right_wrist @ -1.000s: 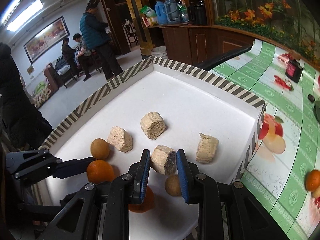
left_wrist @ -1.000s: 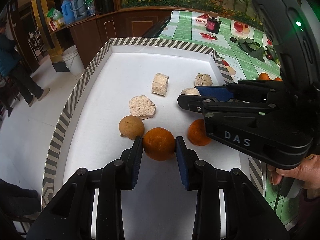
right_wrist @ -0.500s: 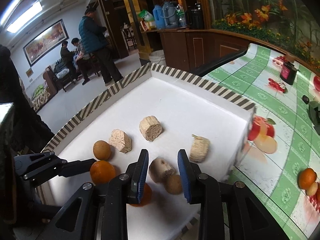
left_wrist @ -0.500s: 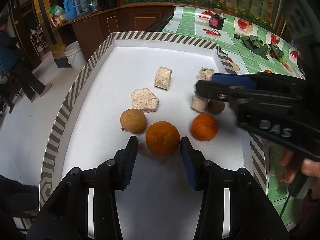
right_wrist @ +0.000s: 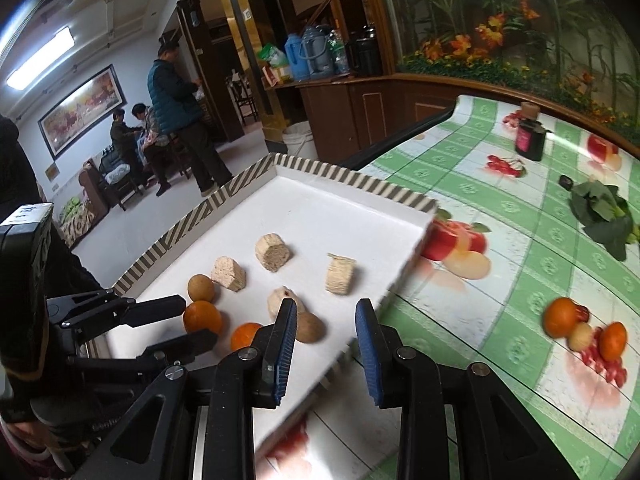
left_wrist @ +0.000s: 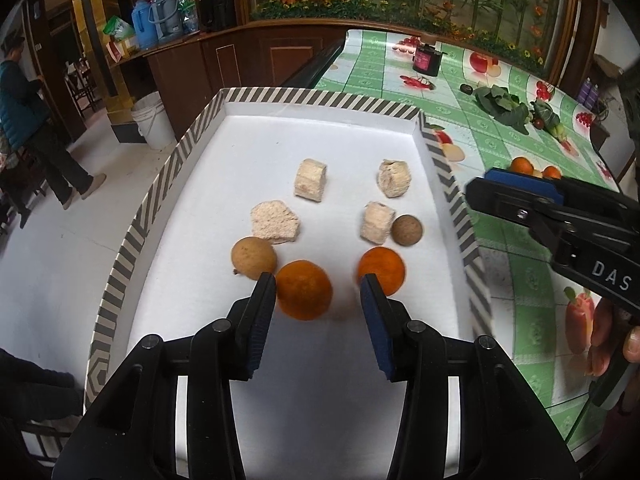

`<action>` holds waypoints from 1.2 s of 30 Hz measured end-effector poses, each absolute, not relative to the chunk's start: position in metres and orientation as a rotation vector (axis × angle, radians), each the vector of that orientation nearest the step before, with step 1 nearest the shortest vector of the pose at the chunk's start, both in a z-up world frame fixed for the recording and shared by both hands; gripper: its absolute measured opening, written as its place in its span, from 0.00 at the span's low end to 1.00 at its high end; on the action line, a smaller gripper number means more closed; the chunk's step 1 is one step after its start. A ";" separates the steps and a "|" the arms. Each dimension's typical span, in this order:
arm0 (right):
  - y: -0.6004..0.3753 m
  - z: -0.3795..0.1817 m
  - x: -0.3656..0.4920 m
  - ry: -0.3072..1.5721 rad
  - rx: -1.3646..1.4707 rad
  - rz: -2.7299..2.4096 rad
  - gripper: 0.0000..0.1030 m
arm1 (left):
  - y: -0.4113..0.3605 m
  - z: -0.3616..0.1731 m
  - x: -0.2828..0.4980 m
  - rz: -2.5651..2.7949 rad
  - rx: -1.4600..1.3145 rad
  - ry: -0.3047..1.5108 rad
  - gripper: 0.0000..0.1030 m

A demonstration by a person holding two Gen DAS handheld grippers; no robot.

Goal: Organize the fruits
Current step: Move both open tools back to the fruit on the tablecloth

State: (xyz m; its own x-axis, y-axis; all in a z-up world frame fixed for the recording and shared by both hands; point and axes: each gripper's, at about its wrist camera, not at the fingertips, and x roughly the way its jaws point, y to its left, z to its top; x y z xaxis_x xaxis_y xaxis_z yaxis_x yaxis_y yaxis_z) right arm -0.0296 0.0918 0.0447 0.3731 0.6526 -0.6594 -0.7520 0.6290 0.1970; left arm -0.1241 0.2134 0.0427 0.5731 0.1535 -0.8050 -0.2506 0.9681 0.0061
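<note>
Hovering low over the near end of the white tray (left_wrist: 192,184), the left gripper (left_wrist: 318,294) stood released, its jaws having just been opening, and an orange (left_wrist: 304,294) lay on the tray floor between the blue pads, close by the left pad but no longer pinched as it had been a second before. A second orange (left_wrist: 382,270) sat just behind the right pad, with a brown round fruit (left_wrist: 253,257) touching the first orange on its far left and another brown fruit (left_wrist: 406,230) nearer the tray's right wall. Four pale cut chunks lay toward the middle of the tray; one chunk (left_wrist: 377,222), which the right gripper (right_wrist: 326,334) had clasped a second earlier, now rested loose against that brown fruit. The right gripper's jaws were parted and empty, and it had drawn back off the tray to hang above the tray's right edge and the green checked tablecloth (right_wrist: 500,240). Out on the cloth, near its right side, two more oranges (right_wrist: 560,316) waited beside a pale fruit.
</note>
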 end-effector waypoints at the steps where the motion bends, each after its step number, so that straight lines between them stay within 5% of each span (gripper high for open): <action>1: 0.086 0.045 -0.029 0.770 -0.138 0.897 0.28 | 0.211 0.044 -0.123 0.235 -0.115 0.929 0.43; 36: -0.108 0.014 0.046 0.845 0.015 0.522 0.34 | 0.100 0.066 -0.035 -0.027 -0.091 0.934 0.46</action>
State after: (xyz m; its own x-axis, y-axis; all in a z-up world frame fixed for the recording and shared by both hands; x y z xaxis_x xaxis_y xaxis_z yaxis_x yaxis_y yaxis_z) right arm 0.0457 -0.1082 0.0144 0.5459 0.4467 -0.7088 -0.4347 0.8743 0.2162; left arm -0.0352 0.0996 0.0661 0.5948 -0.0621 -0.8014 -0.0164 0.9959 -0.0894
